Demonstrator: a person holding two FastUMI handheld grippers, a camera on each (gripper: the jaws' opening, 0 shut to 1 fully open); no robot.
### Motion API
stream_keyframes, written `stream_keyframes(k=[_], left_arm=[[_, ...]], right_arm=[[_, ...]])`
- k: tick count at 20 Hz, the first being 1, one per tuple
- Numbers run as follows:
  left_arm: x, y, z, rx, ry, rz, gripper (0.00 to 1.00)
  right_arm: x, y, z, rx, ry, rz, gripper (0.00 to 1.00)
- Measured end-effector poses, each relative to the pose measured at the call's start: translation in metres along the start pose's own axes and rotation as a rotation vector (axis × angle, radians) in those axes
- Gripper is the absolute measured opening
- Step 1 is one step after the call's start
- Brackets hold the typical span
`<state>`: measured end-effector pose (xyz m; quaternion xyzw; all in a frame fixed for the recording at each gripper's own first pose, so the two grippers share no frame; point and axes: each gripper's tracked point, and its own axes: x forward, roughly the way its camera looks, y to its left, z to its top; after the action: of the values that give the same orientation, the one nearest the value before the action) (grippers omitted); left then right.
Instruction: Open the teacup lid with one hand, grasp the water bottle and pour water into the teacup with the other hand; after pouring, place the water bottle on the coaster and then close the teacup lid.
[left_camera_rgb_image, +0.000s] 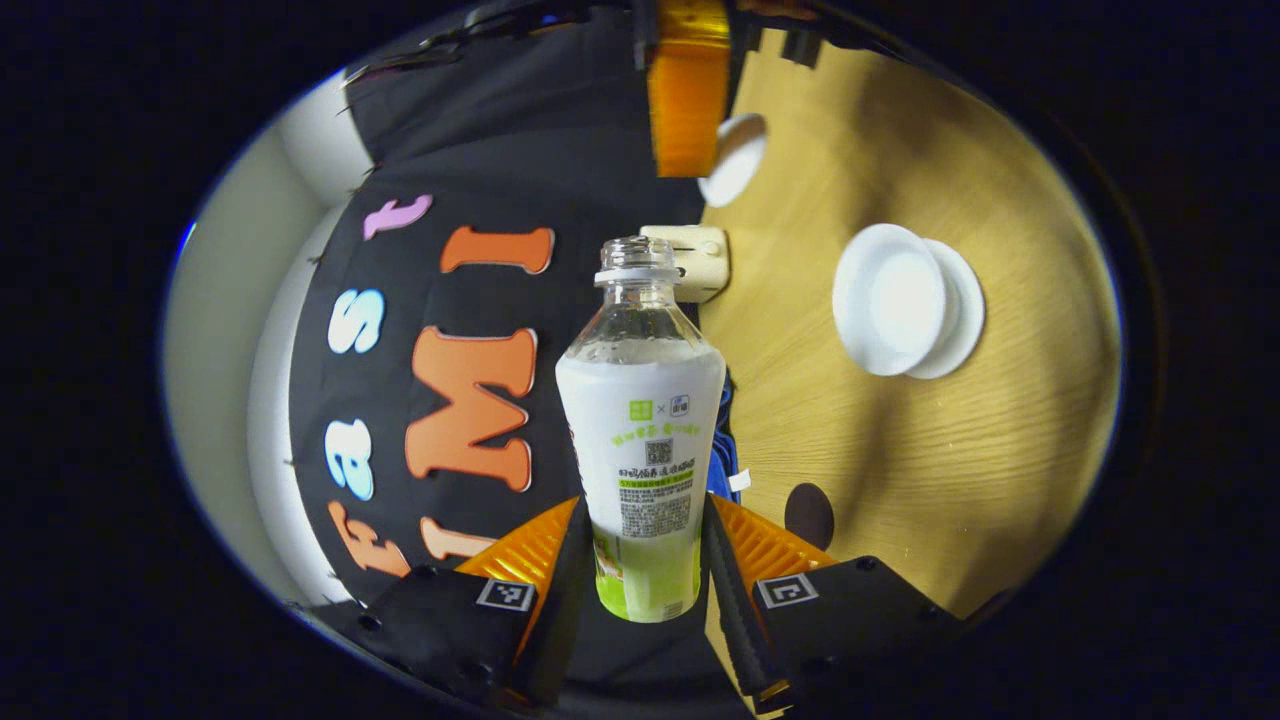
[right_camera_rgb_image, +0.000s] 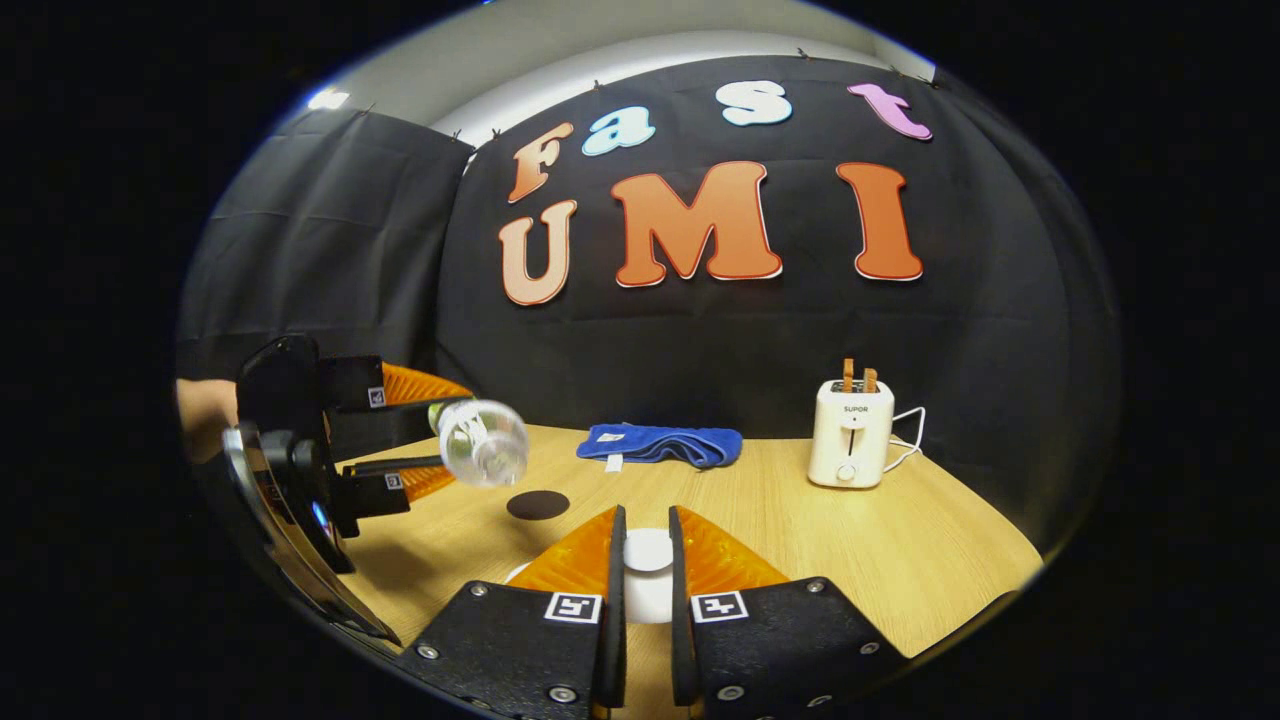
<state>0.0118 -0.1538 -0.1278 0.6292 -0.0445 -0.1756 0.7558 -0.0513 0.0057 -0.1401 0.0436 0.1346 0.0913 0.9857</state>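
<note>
L gripper (left_camera_rgb_image: 645, 560) is clamped on the water bottle (left_camera_rgb_image: 642, 420), tipped sideways, uncapped mouth toward 12 o'clock. Teacup (left_camera_rgb_image: 895, 300) sits on the table (left_camera_rgb_image: 950, 470) at 2 o'clock, coaster (left_camera_rgb_image: 809, 515) at 4. R gripper (right_camera_rgb_image: 645, 570) pinches the lid (right_camera_rgb_image: 648, 550). Toaster (right_camera_rgb_image: 848, 432) at 3, blue cloth (right_camera_rgb_image: 660, 443) at 12.

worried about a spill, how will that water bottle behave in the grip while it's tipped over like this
The water bottle looks like thin clear plastic, so it may flex under a hard squeeze. It seems nearly empty, so probably light. The left gripper holds it low on the glossy label, which could let it slip or pivot. With no cap on the neck, whatever is left would likely run out when tipped.
</note>
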Motion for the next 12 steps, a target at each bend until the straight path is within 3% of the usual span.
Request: stream_keyframes(k=[6, 9, 10, 12], left_arm=[[0.001, 0.090, -0.038, -0.645, 0.024, 0.214, 0.65], [0.008, 0.101, -0.073, -1.009, 0.061, 0.253, 0.62], [0.009, 0.099, -0.081, -1.116, 0.063, 0.252, 0.66], [0.015, 0.093, -0.091, -1.279, 0.048, 0.249, 0.66]], right_arm=[[0.014, 0.017, -0.001, -0.008, 0.016, 0.020, 0.18], [0.018, 0.025, -0.001, -0.021, 0.024, 0.029, 0.18], [0.020, 0.026, -0.002, -0.027, 0.028, 0.030, 0.18], [0.021, 0.028, -0.002, -0.038, 0.032, 0.029, 0.18]])
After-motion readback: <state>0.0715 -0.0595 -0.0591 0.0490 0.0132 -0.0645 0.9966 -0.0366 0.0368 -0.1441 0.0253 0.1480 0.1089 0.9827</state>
